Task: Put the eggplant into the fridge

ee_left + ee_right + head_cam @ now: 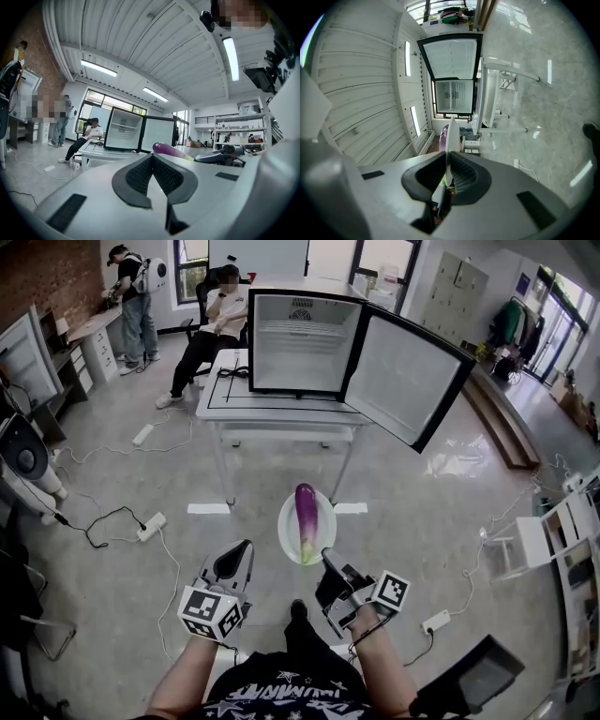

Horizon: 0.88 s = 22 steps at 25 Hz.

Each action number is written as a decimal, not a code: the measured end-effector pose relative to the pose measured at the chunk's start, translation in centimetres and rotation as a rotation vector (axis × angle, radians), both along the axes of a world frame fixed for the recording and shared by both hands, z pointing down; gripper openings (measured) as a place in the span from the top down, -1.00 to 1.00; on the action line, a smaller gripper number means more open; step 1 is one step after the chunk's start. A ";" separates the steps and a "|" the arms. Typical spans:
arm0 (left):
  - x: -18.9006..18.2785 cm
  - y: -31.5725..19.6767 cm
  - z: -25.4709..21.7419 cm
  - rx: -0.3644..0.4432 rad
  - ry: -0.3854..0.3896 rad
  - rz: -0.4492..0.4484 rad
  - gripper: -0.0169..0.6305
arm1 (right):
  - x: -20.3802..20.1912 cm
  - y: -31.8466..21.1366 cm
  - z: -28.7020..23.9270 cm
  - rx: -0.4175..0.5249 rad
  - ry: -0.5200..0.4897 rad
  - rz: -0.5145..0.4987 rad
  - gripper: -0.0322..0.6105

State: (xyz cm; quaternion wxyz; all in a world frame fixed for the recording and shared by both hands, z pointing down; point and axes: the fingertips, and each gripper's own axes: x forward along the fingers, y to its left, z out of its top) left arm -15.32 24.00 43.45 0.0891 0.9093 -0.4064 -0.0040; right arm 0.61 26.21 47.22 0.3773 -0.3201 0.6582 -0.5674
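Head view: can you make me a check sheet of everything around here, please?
Surface: the white table carries the fridge.
Job's things: the eggplant lies on a white plate held above the floor; the fridge's door is wide open, and the inside looks empty apart from a wire shelf.
Clutter: a power strip on the floor.
Tongs: left tongs shut, holding nothing; right tongs shut on the white plate's rim.
Cables: a floor cable at left; a black cable on the table.
Surroundings: a seated person and a standing person behind the table.
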 end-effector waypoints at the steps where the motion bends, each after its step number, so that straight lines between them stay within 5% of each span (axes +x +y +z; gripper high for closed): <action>1: 0.3 -0.6 0.1 -0.002 -0.001 -0.001 0.92 | 0.2 -0.7 0.1 0.000 0.003 -0.005 0.82; 22: 5.8 -14.5 1.0 -0.036 -0.021 -0.065 0.92 | 5.9 -15.3 1.4 -0.035 -0.027 -0.064 0.82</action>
